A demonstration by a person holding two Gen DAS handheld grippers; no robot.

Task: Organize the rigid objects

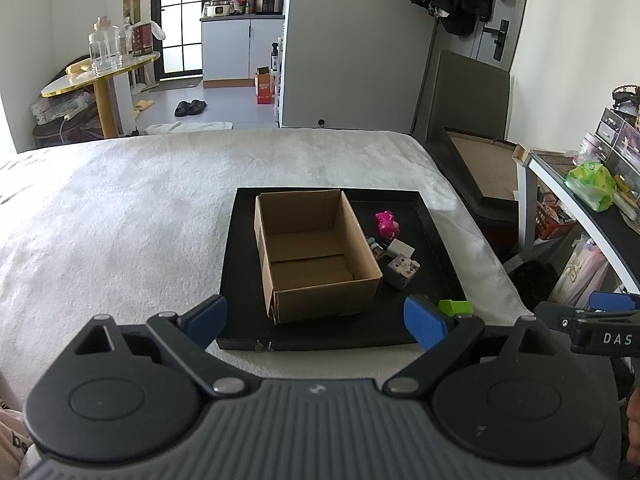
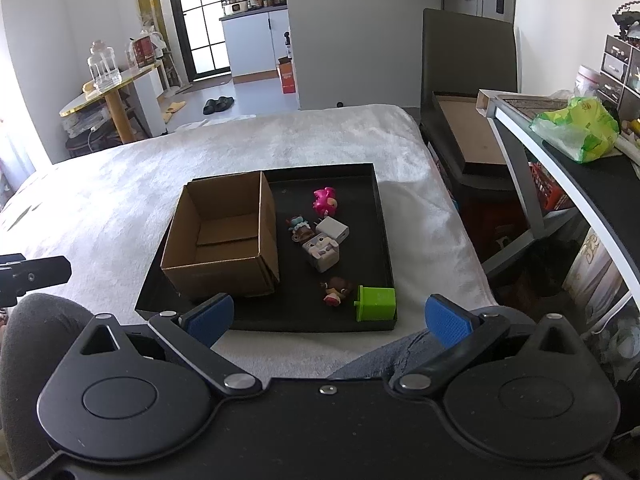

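Item: black tray (image 2: 384, 240) on a white plush bed cover (image 2: 120, 200), holding one open cardboard box (image 2: 224, 240) and a loose lot of small rigid pieces.

Box: empty as far as its floor shows; stands on the tray's left half, long axis running away from the cameras.

Loose lot, all to the right of the box, far to near: pink figurine (image 2: 325, 201); white plug adapter (image 2: 334, 229), just beside a small brown-and-teal figure (image 2: 299, 230); grey cube toy (image 2: 322, 252), touching or nearly touching the adapter; brown doll figure (image 2: 338, 290); green block (image 2: 376, 304) in the tray's near right corner.

Left gripper (image 1: 316, 318): spread wide, holding nothing, hovering at the tray's near edge, facing the box front.

Right gripper (image 2: 330, 318): likewise spread and empty, hovering over the near rim.

Relation governing the next move (a judgement): the pieces lie ahead and slightly right of the right gripper, the green block and doll nearest. The right hand is the better placed; the box lies to the left of every piece, so any carry goes leftward.

Nothing boxed yet.
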